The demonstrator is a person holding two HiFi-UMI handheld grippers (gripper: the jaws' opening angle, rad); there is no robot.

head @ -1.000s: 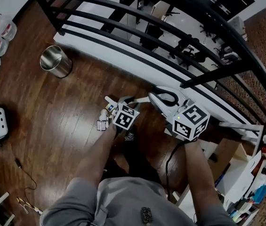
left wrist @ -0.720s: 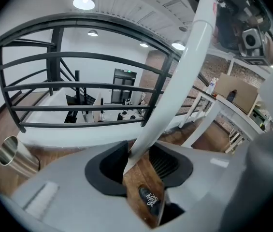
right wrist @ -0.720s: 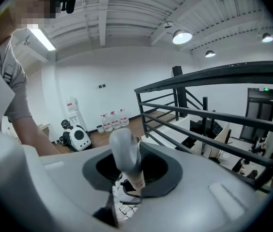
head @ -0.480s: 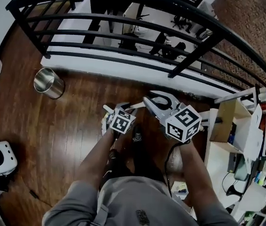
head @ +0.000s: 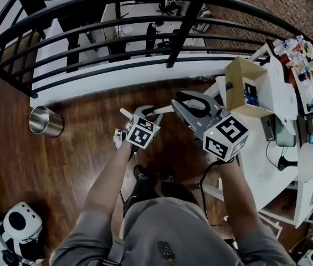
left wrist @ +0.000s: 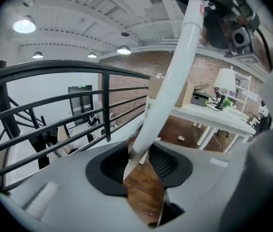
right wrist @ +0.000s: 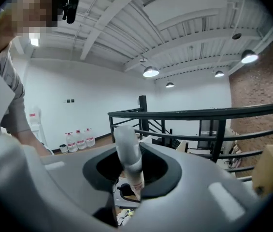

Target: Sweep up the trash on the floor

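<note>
The white stick (left wrist: pixel 172 66) is up in the air in front of the person, over the wood floor (head: pixel 78 165). It runs through both tongs.

In the right gripper view the right tongs (right wrist: pixel 128 175) are narrow. They squeeze the stick near its top end.

In the left gripper view the stick goes from the middle up to 1 o'clock, to where the right tongs hold it. The left tongs (left wrist: pixel 143 161) are lower down on the stick. They stand wide with the stick between them. It leans on the jaw at 9 o'clock, and a strip of floor shows beside it. These jaws have just been closing a little.

I cannot tell what is on the low end of the stick. In the head view some small bits (head: pixel 117 138) show at 9 o'clock from the left tongs. They are too small to name.

A black railing (left wrist: pixel 105 105) runs across at 12 o'clock in the head view. A shiny metal bin (head: pixel 45 121) stands on the floor at 9 o'clock, near the foot of the railing. A white counter (head: pixel 267 170) is at 3 o'clock. A brown box (head: pixel 245 85) sits on its far end, at 2 o'clock.
</note>
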